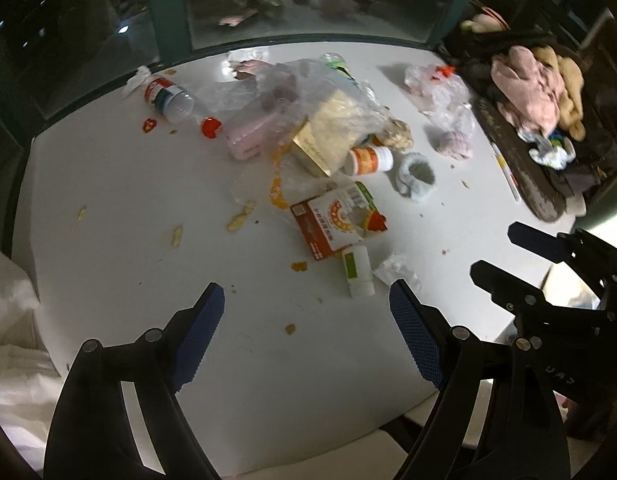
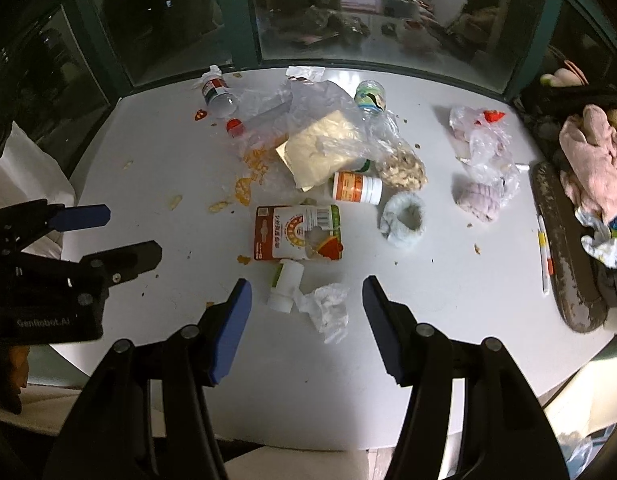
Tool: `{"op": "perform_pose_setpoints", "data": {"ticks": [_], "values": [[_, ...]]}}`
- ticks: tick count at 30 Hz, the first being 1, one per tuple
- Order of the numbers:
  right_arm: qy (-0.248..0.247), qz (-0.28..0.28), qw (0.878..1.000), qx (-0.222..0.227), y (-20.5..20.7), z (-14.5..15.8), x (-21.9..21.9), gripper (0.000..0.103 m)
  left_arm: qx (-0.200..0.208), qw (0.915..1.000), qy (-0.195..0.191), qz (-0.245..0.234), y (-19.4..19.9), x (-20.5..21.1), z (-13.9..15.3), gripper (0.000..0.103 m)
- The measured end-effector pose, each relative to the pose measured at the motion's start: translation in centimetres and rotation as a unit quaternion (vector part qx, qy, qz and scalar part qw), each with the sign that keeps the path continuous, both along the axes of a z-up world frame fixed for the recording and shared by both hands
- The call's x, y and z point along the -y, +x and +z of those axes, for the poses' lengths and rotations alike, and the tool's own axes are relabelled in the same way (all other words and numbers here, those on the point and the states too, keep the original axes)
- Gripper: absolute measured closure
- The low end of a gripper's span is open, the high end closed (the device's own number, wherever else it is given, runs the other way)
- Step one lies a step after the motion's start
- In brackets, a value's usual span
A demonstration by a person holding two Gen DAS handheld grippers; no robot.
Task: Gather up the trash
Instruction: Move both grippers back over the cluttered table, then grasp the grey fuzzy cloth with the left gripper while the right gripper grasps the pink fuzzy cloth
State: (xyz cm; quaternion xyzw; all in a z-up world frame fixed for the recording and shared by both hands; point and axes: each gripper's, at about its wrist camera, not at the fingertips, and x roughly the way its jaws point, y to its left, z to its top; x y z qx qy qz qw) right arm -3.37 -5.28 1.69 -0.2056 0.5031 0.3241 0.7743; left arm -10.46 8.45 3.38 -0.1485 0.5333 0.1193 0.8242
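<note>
both claws hang over the near edge of the tabletop [image 1: 108,184], tilted steeply down. left claw [image 1: 306,332] gapes wide, empty; right claw [image 2: 306,322] beside it stands half open, empty too.

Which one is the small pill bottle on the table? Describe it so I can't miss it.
On the white round table, find the clear plastic bag heaped mid-table over a tan packet. The pill bottle lies on its side at that heap's near edge, beside the fluffy pale-blue ring; only it has an orange label and a white cap.
</note>
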Motion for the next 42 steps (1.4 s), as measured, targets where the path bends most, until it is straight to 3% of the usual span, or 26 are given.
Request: {"op": "perform_pose_setpoints", "data": {"ticks": [7,18,30,42], "values": [[0.007,0.024,1.000,0.010,3.0,0.5,-0.2,0.047,0.005,0.9993,-0.002,0.037,2.9,-0.2,0.4,0.021],[0.034,0.012,0.999,0.008,9.5,1.0,1.0,0.047,0.008,0.9991,0.016,0.039,8.3,0.6,1.0,0.021],[0.029,0.008,0.999,-0.023,13.9,-1.0,0.3,0.047,-0.012,0.9988,0.021,0.043,12.8,-0.5,-1.1,0.021],[-0.015,-0.024,0.998,-0.051,18.6,-4.0,5.1,0.047,-0.047,0.9988,-0.013,-0.008,19.0,5.0,-5.0,0.021]]}}
